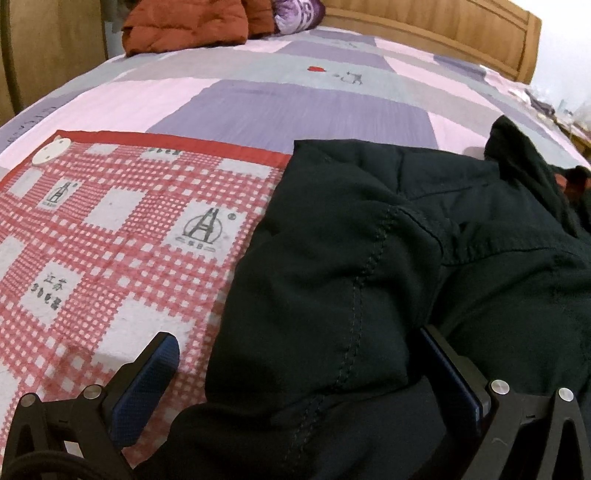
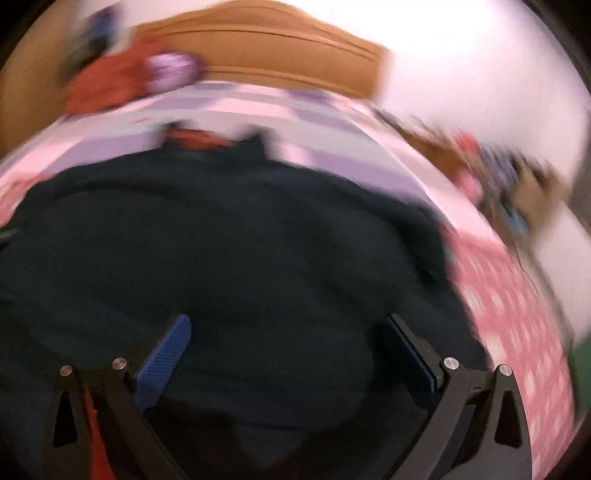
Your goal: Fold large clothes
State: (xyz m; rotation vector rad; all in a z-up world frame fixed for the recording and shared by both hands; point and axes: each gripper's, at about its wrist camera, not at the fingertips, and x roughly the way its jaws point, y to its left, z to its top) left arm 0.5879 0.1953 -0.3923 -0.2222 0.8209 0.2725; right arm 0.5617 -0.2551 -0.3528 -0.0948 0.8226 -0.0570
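A large black garment lies on a red-and-white checked cloth spread over the bed. My left gripper is open low over the garment's left edge, and a fold of black fabric bulges between its blue pads. The right wrist view is blurred by motion. There the black garment fills the middle, with a red lining showing at its far collar. My right gripper hangs open above the garment with nothing pinched between its fingers.
The bed has a pink, purple and grey patchwork sheet and a wooden headboard. A rust-red padded jacket and a purple bundle sit at the head. Clutter lies off the bed's right side.
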